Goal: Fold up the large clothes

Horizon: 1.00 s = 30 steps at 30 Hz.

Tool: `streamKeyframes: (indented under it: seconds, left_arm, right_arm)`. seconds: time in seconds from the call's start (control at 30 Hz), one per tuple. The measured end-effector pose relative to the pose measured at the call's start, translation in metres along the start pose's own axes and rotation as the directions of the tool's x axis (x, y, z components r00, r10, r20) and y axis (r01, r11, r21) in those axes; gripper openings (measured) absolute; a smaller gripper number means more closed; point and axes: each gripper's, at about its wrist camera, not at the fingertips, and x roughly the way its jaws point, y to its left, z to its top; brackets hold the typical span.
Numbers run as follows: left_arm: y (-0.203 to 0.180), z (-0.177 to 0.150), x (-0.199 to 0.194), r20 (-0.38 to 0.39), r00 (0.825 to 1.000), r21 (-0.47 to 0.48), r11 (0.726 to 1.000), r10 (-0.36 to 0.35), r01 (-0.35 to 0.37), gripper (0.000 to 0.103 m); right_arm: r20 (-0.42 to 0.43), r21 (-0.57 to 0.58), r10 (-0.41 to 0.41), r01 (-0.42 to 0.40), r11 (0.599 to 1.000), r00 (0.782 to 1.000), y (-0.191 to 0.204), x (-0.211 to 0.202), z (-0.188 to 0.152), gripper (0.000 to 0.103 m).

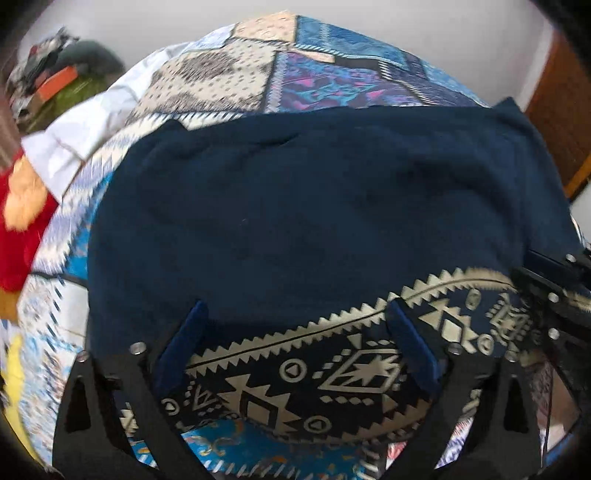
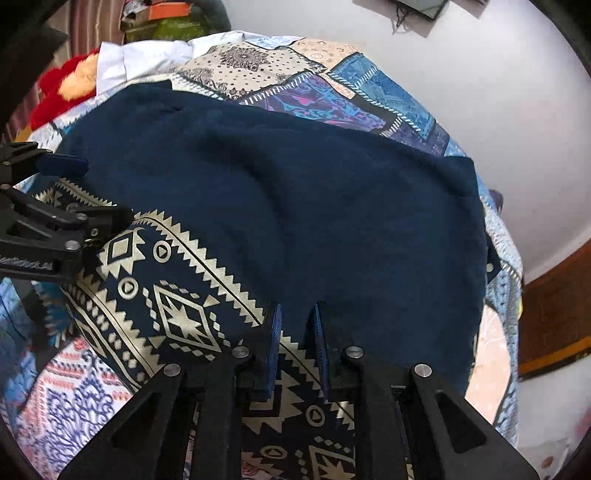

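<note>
The navy garment [image 1: 314,206] is spread flat on the bed [image 1: 258,70], its patterned hem [image 1: 295,373] at the near edge, spanned by the released left gripper [image 1: 295,332] and apparently pinched by the narrowed right gripper [image 2: 297,325], presumably for folding

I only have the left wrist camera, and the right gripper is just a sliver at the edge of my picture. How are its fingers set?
Observer: The right gripper has its fingers close together with a narrow gap between them. They are over the dark blue garment, by its patterned band. I cannot tell whether they pinch cloth.
Operator: How far right does the garment reach?
Observer: Almost to the side of the bedspread; only a thin strip shows beyond it.
Operator: Anything above, past the bedspread?
Observer: A dark framed thing hangs on the white wall, cut off by the top of the picture.
</note>
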Motion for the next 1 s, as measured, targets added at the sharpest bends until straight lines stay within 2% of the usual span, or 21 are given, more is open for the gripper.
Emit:
streamKeyframes:
  seconds: [0.1, 0.13, 0.17, 0.2, 0.23, 0.27, 0.3, 0.33, 0.43, 0.57, 0.7, 0.8, 0.87, 0.93, 1.0]
  left_arm:
    - [0.005, -0.005, 0.005, -0.009, 1.000, -0.036, 0.999, -0.021, 0.020, 0.102]
    - [0.005, -0.005, 0.004, -0.004, 1.000, -0.029, 1.000, -0.011, 0.011, 0.102]
    - [0.005, -0.007, 0.003, 0.004, 1.000, -0.013, 1.000, 0.009, -0.009, 0.102]
    - [0.003, -0.009, 0.001, 0.011, 0.999, 0.008, 0.999, 0.035, -0.035, 0.102]
    - [0.004, -0.010, 0.000, 0.014, 0.999, 0.020, 0.999, 0.048, -0.048, 0.102]
    - [0.004, -0.012, -0.003, 0.016, 0.998, 0.031, 0.998, 0.062, -0.062, 0.102]
    - [0.007, -0.013, -0.005, 0.017, 0.997, 0.037, 0.997, 0.073, -0.074, 0.102]
    - [0.011, -0.014, -0.007, 0.019, 0.996, 0.038, 0.996, 0.083, -0.084, 0.102]
    - [0.026, -0.019, -0.014, 0.025, 0.988, 0.038, 0.987, 0.153, -0.154, 0.102]
    - [0.062, -0.029, -0.015, -0.009, 0.971, 0.007, 0.971, 0.238, -0.238, 0.102]
    - [0.081, -0.040, -0.027, 0.002, 0.963, 0.021, 0.962, 0.271, -0.271, 0.102]
    - [0.083, -0.046, -0.036, 0.008, 0.933, 0.072, 0.931, 0.359, -0.359, 0.102]
    - [0.090, -0.051, -0.043, 0.003, 0.921, 0.064, 0.919, 0.390, -0.389, 0.102]
    - [0.099, -0.055, -0.052, -0.001, 0.924, 0.026, 0.923, 0.383, -0.383, 0.102]
    - [0.109, -0.062, -0.067, 0.012, 0.937, -0.042, 0.936, 0.350, -0.350, 0.102]
  right_arm:
    - [0.005, -0.003, -0.025, 0.025, 1.000, 1.000, -0.001, -0.001, -0.004, 0.017]
    - [0.009, -0.003, -0.034, 0.034, 0.999, 0.999, -0.002, -0.002, -0.006, 0.027]
    - [0.012, -0.004, -0.066, 0.066, 0.998, 0.998, -0.003, -0.003, -0.007, 0.041]
    - [0.022, -0.004, -0.158, 0.158, 0.987, 0.987, -0.005, -0.005, -0.009, 0.083]
    - [0.042, 0.002, -0.236, 0.236, 0.972, 0.971, -0.008, -0.007, -0.009, 0.103]
    - [0.062, 0.007, -0.263, 0.263, 0.965, 0.963, -0.013, -0.008, -0.013, 0.103]
    - [0.049, 0.020, -0.235, 0.234, 0.972, 0.971, -0.022, -0.007, -0.017, 0.103]
    - [0.008, 0.076, -0.167, 0.166, 0.983, 0.986, -0.039, -0.005, -0.022, 0.103]
    - [-0.046, 0.209, -0.063, 0.071, 0.975, 0.997, -0.076, -0.002, -0.037, 0.103]
    - [-0.086, 0.347, 0.027, 0.004, 0.938, 0.996, -0.120, 0.001, -0.066, 0.103]
    - [-0.089, 0.459, 0.120, -0.067, 0.886, 0.989, -0.151, -0.003, -0.092, 0.103]
    - [-0.088, 0.468, 0.111, -0.057, 0.882, 0.990, -0.154, -0.012, -0.096, 0.103]
    - [-0.087, 0.462, 0.086, -0.036, 0.886, 0.993, -0.152, -0.024, -0.101, 0.103]
    - [-0.084, 0.441, 0.043, -0.002, 0.898, 0.996, -0.147, -0.039, -0.104, 0.103]
    - [-0.064, 0.414, 0.008, 0.019, 0.910, 0.998, -0.143, -0.054, -0.098, 0.103]
